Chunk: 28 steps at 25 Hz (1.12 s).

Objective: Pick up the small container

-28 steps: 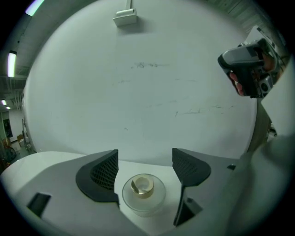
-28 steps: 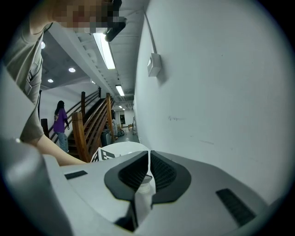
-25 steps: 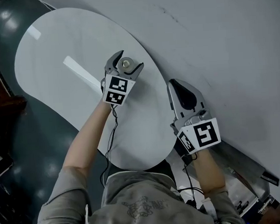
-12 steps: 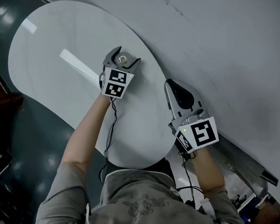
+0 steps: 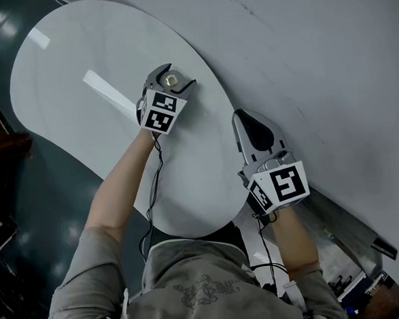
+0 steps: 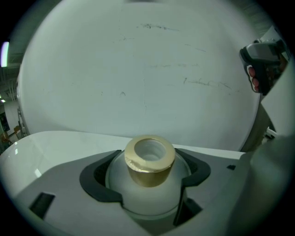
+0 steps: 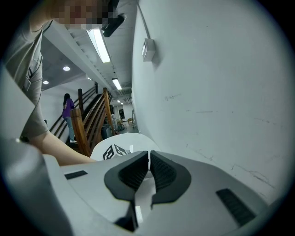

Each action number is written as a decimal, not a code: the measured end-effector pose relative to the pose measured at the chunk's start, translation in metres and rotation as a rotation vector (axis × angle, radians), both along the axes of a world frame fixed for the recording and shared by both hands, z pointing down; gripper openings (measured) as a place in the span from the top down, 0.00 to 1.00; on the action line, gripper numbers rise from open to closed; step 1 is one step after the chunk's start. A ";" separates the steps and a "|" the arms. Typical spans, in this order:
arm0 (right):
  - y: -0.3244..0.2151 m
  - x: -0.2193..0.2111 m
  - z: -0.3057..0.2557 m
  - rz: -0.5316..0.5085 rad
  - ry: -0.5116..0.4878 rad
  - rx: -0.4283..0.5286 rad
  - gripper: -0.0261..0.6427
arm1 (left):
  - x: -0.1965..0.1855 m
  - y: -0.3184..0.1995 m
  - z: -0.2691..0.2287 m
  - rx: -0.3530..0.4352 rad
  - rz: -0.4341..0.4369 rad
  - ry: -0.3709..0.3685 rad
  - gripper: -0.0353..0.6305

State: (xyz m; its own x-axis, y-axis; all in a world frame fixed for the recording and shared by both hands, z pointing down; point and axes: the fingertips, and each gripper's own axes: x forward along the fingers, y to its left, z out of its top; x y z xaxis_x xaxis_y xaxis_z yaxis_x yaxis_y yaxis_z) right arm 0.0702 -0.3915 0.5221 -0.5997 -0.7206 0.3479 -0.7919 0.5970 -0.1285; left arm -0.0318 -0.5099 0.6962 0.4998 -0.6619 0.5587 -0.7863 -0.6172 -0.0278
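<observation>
The small container (image 5: 170, 80) is a white round jar with an open gold neck (image 6: 150, 159), standing on the white oval table (image 5: 56, 56) near its far edge by the wall. My left gripper (image 5: 174, 77) is shut on it, its black pads (image 6: 94, 177) pressed against the jar's white body on both sides (image 6: 148, 169). My right gripper (image 5: 242, 119) hovers over the table's right edge, apart from the jar. Its ribbed pads (image 7: 133, 173) meet with nothing between them (image 7: 149, 159).
A grey wall (image 5: 315, 58) runs close behind the table and both grippers. Dark floor (image 5: 25, 202) lies to the left of the table. In the right gripper view a wooden staircase (image 7: 90, 120) and a distant person (image 7: 68, 108) show behind the left arm.
The left gripper's jaws have drawn in from a wider stance and now hug the container. The right gripper has barely moved.
</observation>
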 end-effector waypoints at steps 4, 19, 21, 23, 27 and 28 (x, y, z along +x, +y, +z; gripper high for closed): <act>0.006 0.001 -0.013 -0.004 -0.005 0.026 0.91 | 0.000 0.013 -0.015 -0.011 0.005 0.030 0.43; 0.046 0.000 -0.132 -0.002 -0.020 0.224 0.91 | -0.022 0.062 -0.195 0.094 0.030 0.048 0.43; 0.057 0.002 -0.149 0.002 -0.073 0.213 0.91 | -0.024 0.075 -0.221 0.108 0.036 0.054 0.43; 0.068 0.004 -0.166 0.000 -0.162 0.179 0.91 | -0.024 0.090 -0.247 0.127 0.049 0.062 0.43; 0.090 0.010 -0.200 -0.001 -0.203 0.206 0.91 | -0.024 0.126 -0.301 0.179 0.071 0.079 0.43; 0.095 0.012 -0.209 0.000 -0.199 0.223 0.91 | -0.024 0.134 -0.314 0.195 0.074 0.078 0.43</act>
State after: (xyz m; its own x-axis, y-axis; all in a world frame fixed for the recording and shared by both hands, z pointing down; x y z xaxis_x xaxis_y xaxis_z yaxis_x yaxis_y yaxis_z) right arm 0.0822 -0.2962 0.3132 -0.6406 -0.7658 0.0561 -0.7639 0.6283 -0.1471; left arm -0.0558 -0.3758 0.3825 0.5878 -0.7135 0.3815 -0.7433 -0.6624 -0.0937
